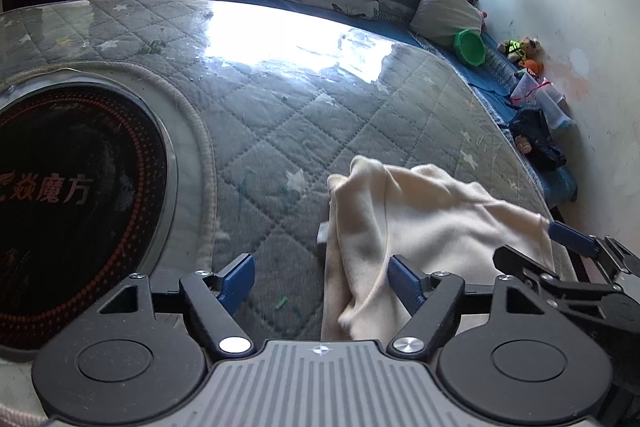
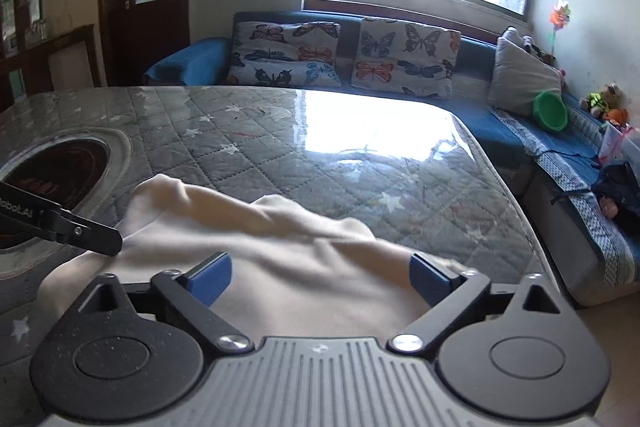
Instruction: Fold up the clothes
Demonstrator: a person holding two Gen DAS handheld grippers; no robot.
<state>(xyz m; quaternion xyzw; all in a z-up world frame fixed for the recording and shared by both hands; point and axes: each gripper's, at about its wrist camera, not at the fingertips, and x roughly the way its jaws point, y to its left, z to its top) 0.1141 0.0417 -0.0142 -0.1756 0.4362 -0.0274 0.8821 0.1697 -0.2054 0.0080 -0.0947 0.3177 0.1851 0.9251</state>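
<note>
A cream garment (image 1: pixel 432 219) lies crumpled near the front right edge of the quilted grey table (image 1: pixel 280 131). My left gripper (image 1: pixel 320 279) is open; the garment's left edge lies between its jaws, close to the right finger (image 1: pixel 404 281), and neither pad presses on it. In the right wrist view the garment (image 2: pixel 280 251) spreads under my right gripper (image 2: pixel 320 279), which stands wide open above it, gripping nothing. One blue finger (image 1: pixel 572 237) of the right gripper shows at the garment's right edge. A black part of the left gripper (image 2: pixel 80 231) reaches in over the garment's left side.
A round black heater plate (image 1: pixel 72 187) with red characters is set into the table at the left. Behind the table (image 2: pixel 320 163) runs a blue sofa (image 2: pixel 192 59) with butterfly cushions (image 2: pixel 288 55), a green bowl (image 2: pixel 552 111) and soft toys (image 2: pixel 604 99). A white wall is at the right.
</note>
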